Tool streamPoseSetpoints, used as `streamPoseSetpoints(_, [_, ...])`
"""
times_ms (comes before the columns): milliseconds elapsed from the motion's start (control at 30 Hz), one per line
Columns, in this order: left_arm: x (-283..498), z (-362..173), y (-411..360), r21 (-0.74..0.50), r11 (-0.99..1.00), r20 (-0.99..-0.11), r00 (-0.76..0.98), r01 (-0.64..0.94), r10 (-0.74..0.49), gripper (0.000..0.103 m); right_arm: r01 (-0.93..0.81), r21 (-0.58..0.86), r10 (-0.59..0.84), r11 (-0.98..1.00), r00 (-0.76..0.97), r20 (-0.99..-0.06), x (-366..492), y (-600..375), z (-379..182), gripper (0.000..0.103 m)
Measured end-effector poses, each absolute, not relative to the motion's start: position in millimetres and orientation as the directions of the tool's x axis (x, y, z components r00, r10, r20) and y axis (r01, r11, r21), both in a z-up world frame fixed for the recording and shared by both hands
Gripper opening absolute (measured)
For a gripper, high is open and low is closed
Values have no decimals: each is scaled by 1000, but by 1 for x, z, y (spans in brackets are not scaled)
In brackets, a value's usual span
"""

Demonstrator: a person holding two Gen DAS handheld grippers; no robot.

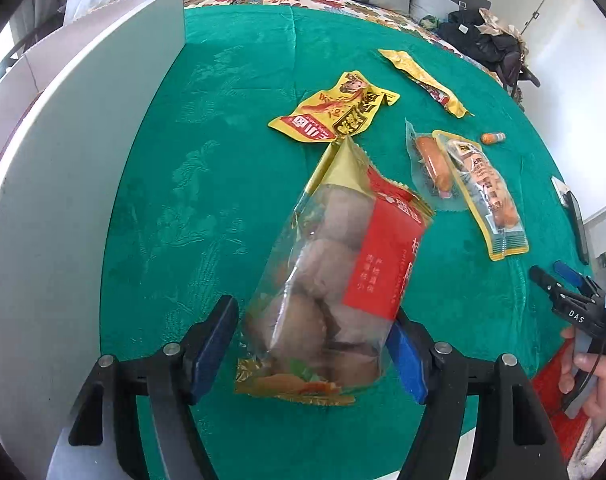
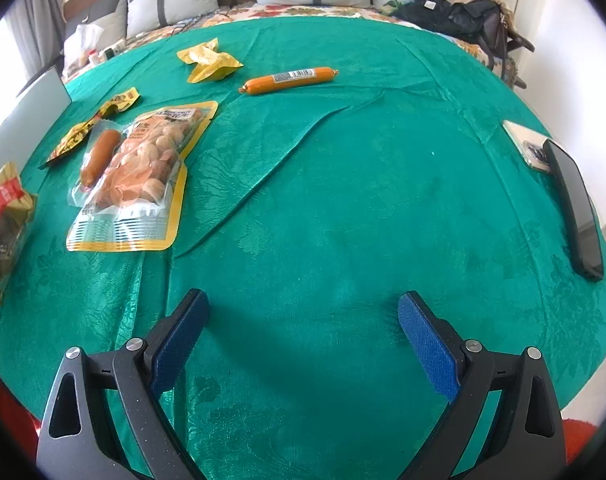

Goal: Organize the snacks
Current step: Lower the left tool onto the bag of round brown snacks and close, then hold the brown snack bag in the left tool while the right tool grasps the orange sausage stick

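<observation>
While "PEANUT" is printed on the glossy peanut pouch, the crinkly snack bag is clamped by the left gripper; the right gripper is spread wide.

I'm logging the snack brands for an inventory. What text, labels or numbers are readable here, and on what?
"DAS": white letters on the right tool, seen from the left wrist.
"PEANUT": part of a label at the top of the peanut pack; the rest is too small.
Barcode on the sausage: digits unreadable.
Chinese print on the red-label bag in the left tool and on the yellow packet: too blurred to read.
</observation>
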State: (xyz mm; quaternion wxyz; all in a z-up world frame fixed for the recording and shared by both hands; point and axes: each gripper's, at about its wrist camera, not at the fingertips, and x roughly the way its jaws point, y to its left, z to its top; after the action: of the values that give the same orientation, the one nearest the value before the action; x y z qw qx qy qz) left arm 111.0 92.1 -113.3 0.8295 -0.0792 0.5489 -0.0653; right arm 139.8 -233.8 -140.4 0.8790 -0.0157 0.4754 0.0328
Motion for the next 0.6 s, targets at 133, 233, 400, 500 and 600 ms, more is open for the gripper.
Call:
streamPoseSetpoints(133, [120, -122, 96, -220, 975, -882, 431, -16, -191, 89, -71, 2, 42, 997, 556, -830, 139, -233, -141, 98])
streamPoseSetpoints(233, [129, -130, 105, -250, 965, -870, 455, -73, -191, 97, -72, 2, 42, 997, 561, -827, 138, -233, -141, 98])
streamPoseSetpoints(400, [128, -135, 103, -210, 975, -854, 498, -67, -150, 103, -70, 2, 41, 998, 566, -823, 136, -233, -141, 98])
streamPoseSetpoints(500, [124, -136, 103, -211, 976, -835, 529, -52, -152, 103, -70, 1, 41, 998, 567, -823, 136, -232, -140, 98])
streamPoseSetpoints(600, [121, -136, 103, -209, 977, -817, 555, -38, -153, 103, -70, 1, 41, 998, 568, -822, 136, -232, -140, 98])
